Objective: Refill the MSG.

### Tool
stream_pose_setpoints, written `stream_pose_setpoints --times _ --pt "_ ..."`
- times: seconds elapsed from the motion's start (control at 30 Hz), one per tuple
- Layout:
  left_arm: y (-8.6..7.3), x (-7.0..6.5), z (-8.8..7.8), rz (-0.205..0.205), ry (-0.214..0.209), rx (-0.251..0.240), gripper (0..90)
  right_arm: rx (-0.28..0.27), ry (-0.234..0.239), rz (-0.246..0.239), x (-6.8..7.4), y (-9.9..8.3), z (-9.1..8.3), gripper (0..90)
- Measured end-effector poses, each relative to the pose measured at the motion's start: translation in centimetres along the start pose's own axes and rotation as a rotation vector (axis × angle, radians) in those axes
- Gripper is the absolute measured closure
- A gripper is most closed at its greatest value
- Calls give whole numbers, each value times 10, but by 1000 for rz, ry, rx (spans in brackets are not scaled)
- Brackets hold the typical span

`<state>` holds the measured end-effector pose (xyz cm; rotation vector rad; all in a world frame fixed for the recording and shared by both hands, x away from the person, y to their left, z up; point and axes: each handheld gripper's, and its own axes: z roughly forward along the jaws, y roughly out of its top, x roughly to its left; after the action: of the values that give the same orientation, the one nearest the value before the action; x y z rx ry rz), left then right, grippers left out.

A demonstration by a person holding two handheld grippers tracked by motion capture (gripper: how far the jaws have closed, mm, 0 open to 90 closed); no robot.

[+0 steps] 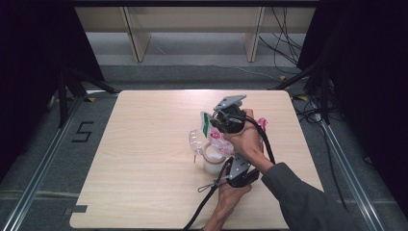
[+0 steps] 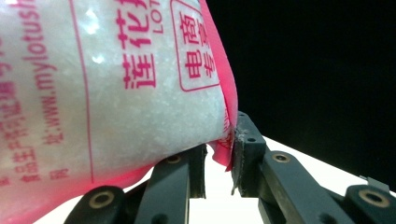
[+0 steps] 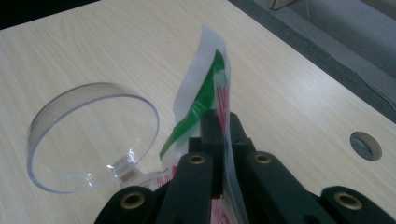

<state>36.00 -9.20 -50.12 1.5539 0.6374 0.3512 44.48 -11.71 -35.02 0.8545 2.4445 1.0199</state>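
A clear bag of white grains [image 2: 116, 93] with pink print and a pink edge hangs tilted over a small white jar [image 1: 213, 162]. The jar's clear lid [image 1: 195, 140] [image 3: 88, 135] is flipped open to the left. My right gripper [image 1: 214, 122] [image 3: 219, 123] is shut on the bag's white-and-green top strip [image 3: 205, 70] [image 1: 206, 122]. My left gripper [image 1: 235, 168] [image 2: 219, 149], nearer the person, is shut on the bag's pink bottom corner, and the bag's bulk rests on one jaw. The right hand [image 1: 248, 139] hides much of the bag.
The light wooden table [image 1: 144, 168] has a round hole [image 3: 365, 145] near its right side. Beyond its far edge stand wooden shelf legs [image 1: 137, 43] and loose cables [image 1: 284, 43]. Black curtains and stand legs [image 1: 67, 86] flank it.
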Motion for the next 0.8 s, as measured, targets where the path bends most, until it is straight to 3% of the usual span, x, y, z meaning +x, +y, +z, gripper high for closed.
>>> stream_pose_setpoints --times 0.27,0.43,0.6,0.63,0.67,0.73,0.8 --pt "-1 0 0 19 -1 20 772 -32 6 16 -5 -3 -10 900" --pt "-1 -2 -2 6 -9 29 772 -74 13 36 -8 -6 -18 900" --pt "-1 -1 -6 12 1 57 771 -117 29 45 -10 -9 -26 900" --pt "-2 -1 -6 15 3 62 770 -127 53 37 -12 -10 -28 900" --pt "-2 0 -7 18 3 68 768 -127 55 72 -11 -11 -31 900" --pt "-3 0 -9 -2 14 83 765 -154 63 80 -11 -14 -33 900" --pt "-4 0 -11 -28 -8 70 760 -175 82 96 -10 -16 -36 900"
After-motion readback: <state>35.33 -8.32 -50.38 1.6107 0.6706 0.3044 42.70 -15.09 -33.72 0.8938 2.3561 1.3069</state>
